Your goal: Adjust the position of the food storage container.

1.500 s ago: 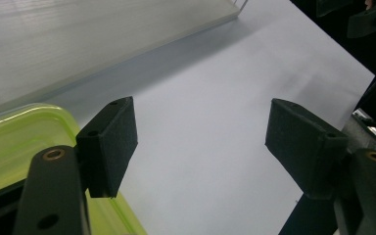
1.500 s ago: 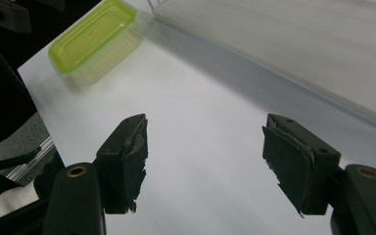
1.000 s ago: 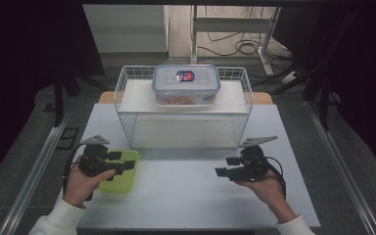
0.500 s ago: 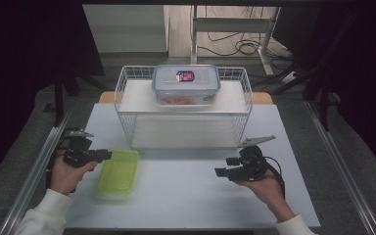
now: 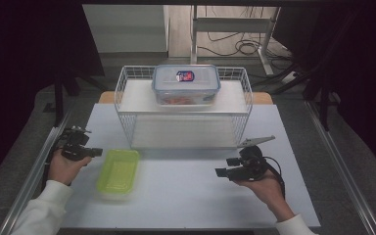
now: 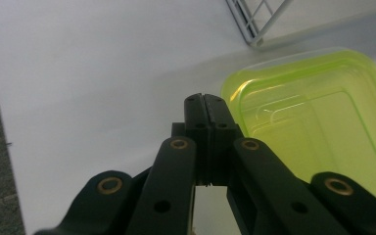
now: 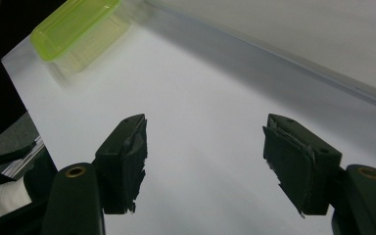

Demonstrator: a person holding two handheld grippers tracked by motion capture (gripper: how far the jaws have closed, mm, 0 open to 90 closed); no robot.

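Note:
A green-lidded clear container (image 5: pixel 118 171) lies on the white table (image 5: pixel 186 196), left of centre; it also appears as the green container (image 6: pixel 318 132) and the green container (image 7: pixel 76 29). My left gripper (image 5: pixel 97 152) is at the table's left edge, just left of the container, shut with nothing between its jaws; up close the left gripper (image 6: pixel 204 105) has its tips pressed together beside the lid's corner. My right gripper (image 5: pixel 219 172) is held over the table's right half, pointing left. Seen from its own camera, the right gripper (image 7: pixel 204 147) is open and holds nothing.
A white wire basket (image 5: pixel 127 98) stands upturned at the back of the table, with a clear lidded food box (image 5: pixel 186 84) on top of it. A metal rail (image 5: pixel 34 176) runs along the table's left side. Cables lie on the floor behind.
My left gripper let go of the green container and drew back to the table's left edge. The container now lies by itself. The right gripper stayed put.

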